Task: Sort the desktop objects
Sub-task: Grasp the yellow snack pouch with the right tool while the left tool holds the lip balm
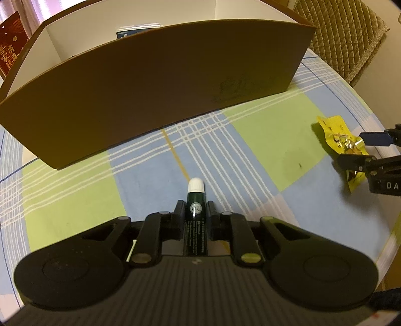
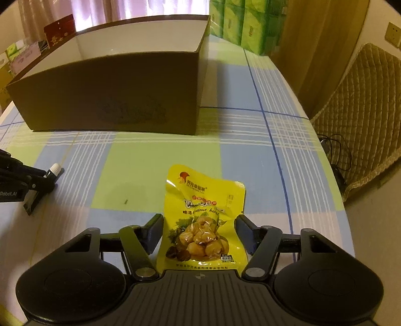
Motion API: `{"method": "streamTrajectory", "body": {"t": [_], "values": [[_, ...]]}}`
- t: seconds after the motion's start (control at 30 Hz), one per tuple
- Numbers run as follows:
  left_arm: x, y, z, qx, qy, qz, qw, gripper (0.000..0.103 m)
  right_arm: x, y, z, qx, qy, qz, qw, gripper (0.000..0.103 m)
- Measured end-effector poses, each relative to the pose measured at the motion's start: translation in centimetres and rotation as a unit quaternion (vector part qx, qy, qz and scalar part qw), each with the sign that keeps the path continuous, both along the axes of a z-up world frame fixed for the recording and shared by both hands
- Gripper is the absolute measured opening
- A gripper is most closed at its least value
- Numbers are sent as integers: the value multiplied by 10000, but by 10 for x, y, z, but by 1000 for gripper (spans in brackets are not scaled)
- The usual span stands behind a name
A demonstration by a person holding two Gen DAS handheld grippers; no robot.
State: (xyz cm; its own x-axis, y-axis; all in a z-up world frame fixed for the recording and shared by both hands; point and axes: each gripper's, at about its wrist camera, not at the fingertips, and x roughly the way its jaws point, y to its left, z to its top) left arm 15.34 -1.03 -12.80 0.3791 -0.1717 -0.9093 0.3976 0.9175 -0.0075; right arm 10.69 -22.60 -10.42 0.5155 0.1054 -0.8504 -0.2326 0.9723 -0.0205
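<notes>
My left gripper (image 1: 196,208) is shut on a dark green tube with a white cap (image 1: 196,200), held low over the checked tablecloth; the tube's cap also shows in the right wrist view (image 2: 54,169). My right gripper (image 2: 198,227) is open, its fingers on either side of a yellow chestnut snack packet (image 2: 200,213) that lies flat on the cloth. The packet also shows at the far right of the left wrist view (image 1: 338,135). A big brown cardboard box (image 1: 160,82), open on top with white inside, stands behind both; it also shows in the right wrist view (image 2: 112,87).
A blue-and-white item (image 1: 130,31) lies inside the box. A quilted chair (image 2: 358,112) stands right of the table, with cables on the floor (image 2: 335,150). Green tissue packs (image 2: 240,20) and a red box (image 2: 60,30) stand at the back.
</notes>
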Motion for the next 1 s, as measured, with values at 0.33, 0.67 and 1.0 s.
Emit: {"method": "streamTrajectory", "body": {"t": [0.33, 0.67, 1.0], "values": [[-5, 6, 0, -18, -8, 125, 9999, 13, 1, -16, -9, 138, 227, -370, 9990, 76], [-7, 8, 1, -37, 5, 131, 9999, 13, -1, -17, -8, 137, 11, 50, 9999, 66], [-7, 10, 2, -59, -2, 158, 9999, 13, -4, -11, 8, 378, -24, 335, 9987, 65]]}}
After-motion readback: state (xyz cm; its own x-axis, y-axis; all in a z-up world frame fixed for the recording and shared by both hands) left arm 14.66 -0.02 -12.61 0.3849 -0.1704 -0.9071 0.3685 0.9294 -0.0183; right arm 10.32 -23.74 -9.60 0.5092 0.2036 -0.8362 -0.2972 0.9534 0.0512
